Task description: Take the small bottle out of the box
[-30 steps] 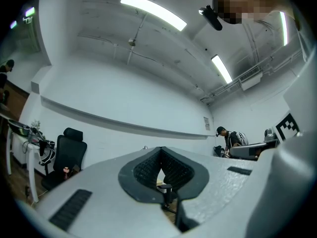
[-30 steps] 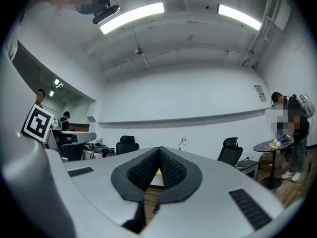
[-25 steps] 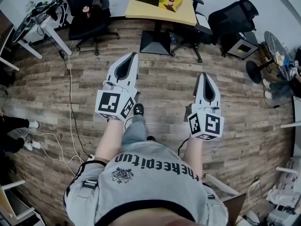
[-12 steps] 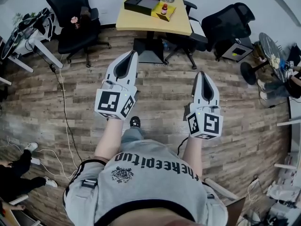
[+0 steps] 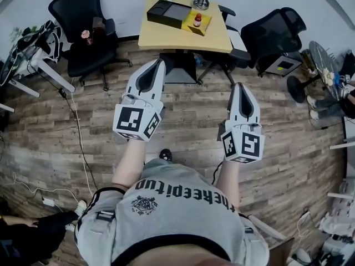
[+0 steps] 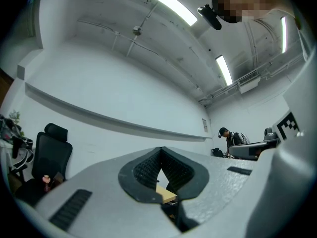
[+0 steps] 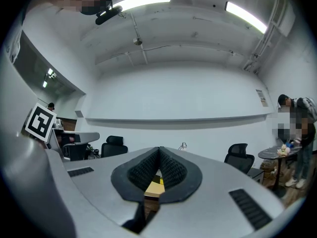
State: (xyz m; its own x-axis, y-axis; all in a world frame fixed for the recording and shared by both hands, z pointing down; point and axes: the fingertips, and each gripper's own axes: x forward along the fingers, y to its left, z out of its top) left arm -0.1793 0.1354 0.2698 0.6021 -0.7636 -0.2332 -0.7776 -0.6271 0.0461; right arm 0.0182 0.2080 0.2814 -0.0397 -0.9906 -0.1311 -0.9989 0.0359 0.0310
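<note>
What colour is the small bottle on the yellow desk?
The small bottle is red with a paler cap. The head view shows it best.

The small bottle (image 5: 197,20) is red. It stands upright in the low yellow box (image 5: 204,26), far off on the tabletop (image 5: 166,35).

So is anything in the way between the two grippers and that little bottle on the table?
Nothing visible. Only wooden floor lies between the left gripper, the right gripper and the table. The small bottle stands at the yellow box; the black box sits beside it, not in front.
</note>
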